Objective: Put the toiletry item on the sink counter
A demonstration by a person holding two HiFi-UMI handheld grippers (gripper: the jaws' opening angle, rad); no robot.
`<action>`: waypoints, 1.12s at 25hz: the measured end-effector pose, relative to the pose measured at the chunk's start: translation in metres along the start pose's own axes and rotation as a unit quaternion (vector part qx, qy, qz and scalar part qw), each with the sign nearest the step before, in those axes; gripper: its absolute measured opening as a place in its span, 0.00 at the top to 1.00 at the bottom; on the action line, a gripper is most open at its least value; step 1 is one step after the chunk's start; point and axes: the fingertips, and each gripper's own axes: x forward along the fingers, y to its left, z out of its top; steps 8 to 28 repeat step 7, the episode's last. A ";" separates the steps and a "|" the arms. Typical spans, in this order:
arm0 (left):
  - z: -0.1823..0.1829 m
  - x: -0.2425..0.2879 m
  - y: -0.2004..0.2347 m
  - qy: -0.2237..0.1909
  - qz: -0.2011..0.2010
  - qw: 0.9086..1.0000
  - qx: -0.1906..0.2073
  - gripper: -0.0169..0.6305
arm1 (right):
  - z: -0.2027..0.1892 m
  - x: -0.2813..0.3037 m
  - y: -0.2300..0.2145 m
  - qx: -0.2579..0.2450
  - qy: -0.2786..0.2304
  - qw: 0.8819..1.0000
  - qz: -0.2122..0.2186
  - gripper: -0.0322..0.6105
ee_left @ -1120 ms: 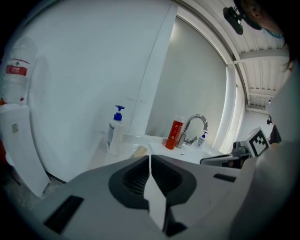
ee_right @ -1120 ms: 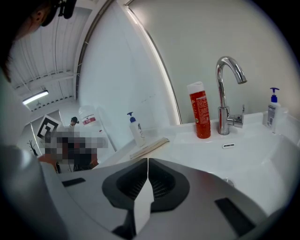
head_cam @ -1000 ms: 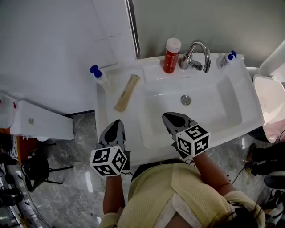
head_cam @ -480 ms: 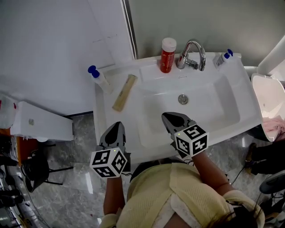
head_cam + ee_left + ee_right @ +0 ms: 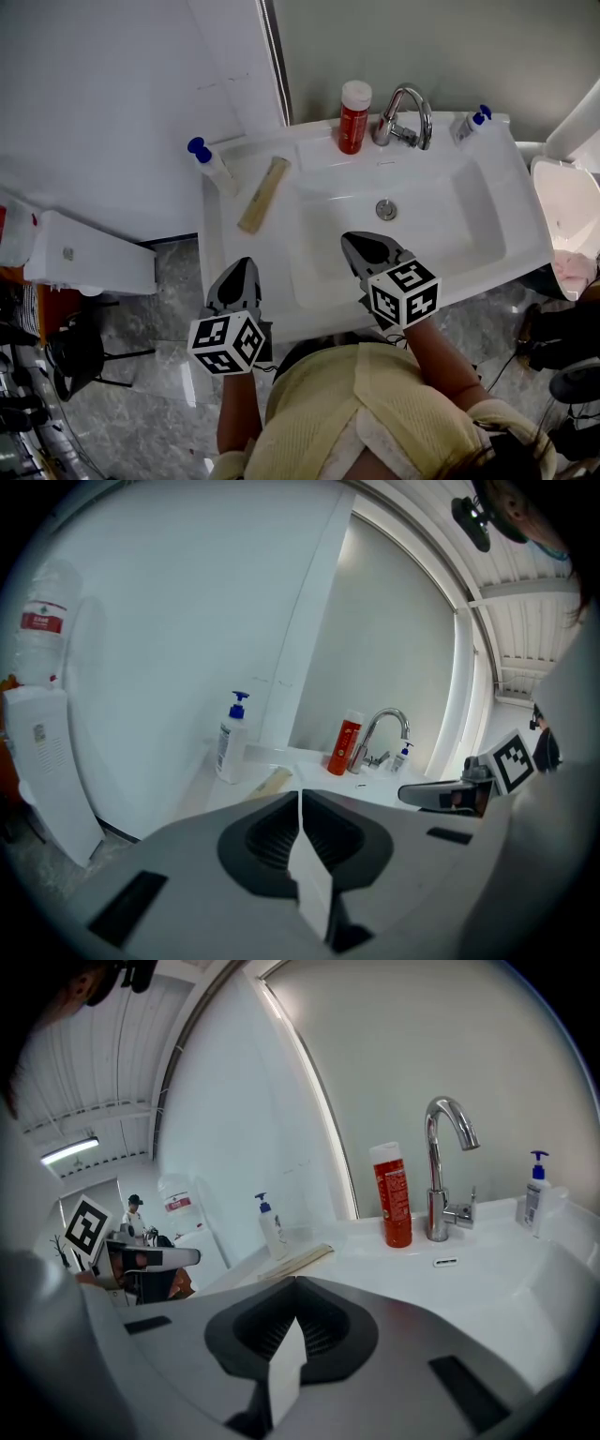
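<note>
Toiletries all rest on the counter (image 5: pixel 216 234): tan box (image 5: pixel 263 194) lying flat left, pump bottle (image 5: pixel 211 165) beyond it, red white-capped bottle (image 5: pixel 354 116) upright by the far tap (image 5: pixel 405 117). We judge placing done, or unstarted; next comes choosing one. Left gripper (image 5: pixel 246 264) and right gripper (image 5: pixel 356 246) hang near, clenched on nothing.

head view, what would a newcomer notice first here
The white sink fills the middle, with a red bottle standing beside the tap on its back rim. The left gripper and right gripper, each with a marker cube, sit at the front edge, jaws together and empty. A tan bar lies on the left counter near a pump bottle.
</note>
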 end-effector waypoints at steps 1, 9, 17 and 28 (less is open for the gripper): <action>0.000 0.000 0.001 0.001 0.001 1.000 0.001 0.90 | 0.000 0.000 0.000 0.000 -0.001 1.000 -0.001 0.91; -0.005 0.010 -0.002 0.016 -0.005 1.000 0.014 0.90 | 0.000 0.000 -0.009 0.002 -0.004 1.000 -0.014 0.91; -0.005 0.010 -0.002 0.016 -0.005 1.000 0.014 0.90 | 0.000 0.000 -0.009 0.002 -0.004 1.000 -0.014 0.91; -0.005 0.010 -0.002 0.016 -0.005 1.000 0.014 0.90 | 0.000 0.000 -0.009 0.002 -0.004 1.000 -0.014 0.91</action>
